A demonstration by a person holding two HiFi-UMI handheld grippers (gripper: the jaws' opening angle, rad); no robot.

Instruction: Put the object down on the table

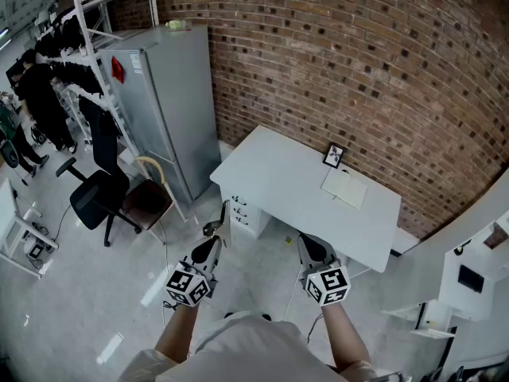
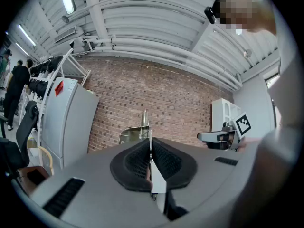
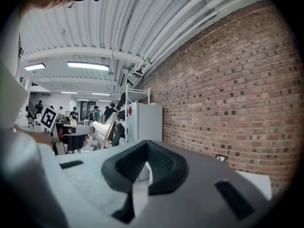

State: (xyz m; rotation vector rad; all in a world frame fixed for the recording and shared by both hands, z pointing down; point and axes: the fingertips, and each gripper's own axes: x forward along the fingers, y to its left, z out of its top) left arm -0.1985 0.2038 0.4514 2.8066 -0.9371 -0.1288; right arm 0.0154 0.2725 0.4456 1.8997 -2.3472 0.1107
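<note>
One bracket [image 2: 133, 134], left tongs [image 2: 150, 146] clamped

A thin piece of shiny grey metal [image 2: 142, 127] is clamped edge-on between the closed pads of the left gripper [image 2: 150, 151]. A narrow strip is seen standing upright beyond the pads, and a wider folded plate is seen jutting out to its left. What kind of fitting it is cannot be told. In the head view the piece of shiny grey metal [image 1: 225, 217] is seen as a pale sliver pointed toward the near left corner of the white counter [image 1: 294, 173]. It is held in the air, short of the counter and not touching it.
</note>
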